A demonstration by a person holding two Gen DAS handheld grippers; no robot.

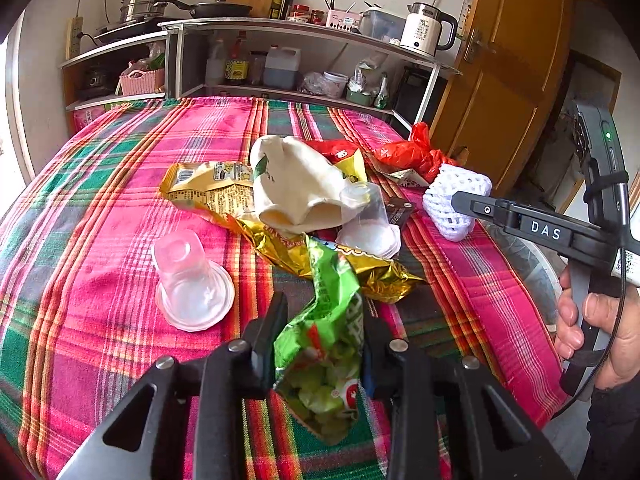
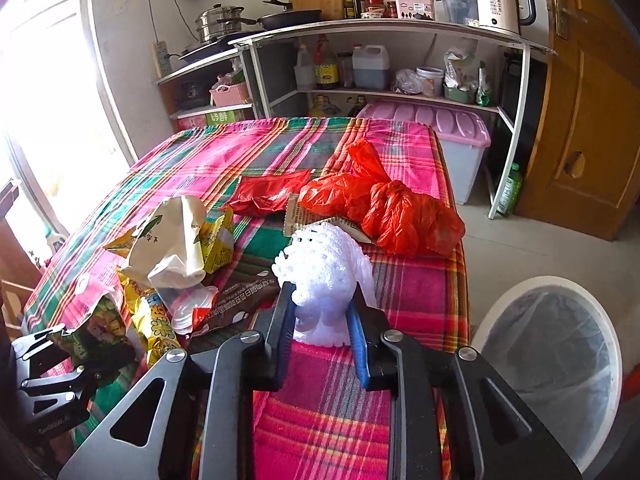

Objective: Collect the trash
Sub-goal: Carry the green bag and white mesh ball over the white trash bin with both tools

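A crumpled green snack bag [image 1: 328,344] lies at the near edge of the plaid-covered table [image 1: 100,200]. My left gripper [image 1: 322,320] is shut on it, a finger pressing each side. The white foam fruit net [image 2: 324,264] sits by the table's right edge, squeezed between the fingers of my right gripper [image 2: 324,304]. In the left wrist view the same foam net [image 1: 456,196] shows at the right, with a hand [image 1: 600,332] holding the right gripper's handle. More trash lies in the middle: a gold wrapper [image 1: 208,188], a cream paper bag [image 1: 296,184] and two clear plastic cups [image 1: 188,284].
A red plastic bag [image 2: 400,208] and a brown wrapper [image 2: 240,296] lie on the cloth. A white bin with a clear liner [image 2: 552,360] stands on the floor right of the table. Shelves with pots, bottles and a kettle [image 2: 500,0] line the back wall.
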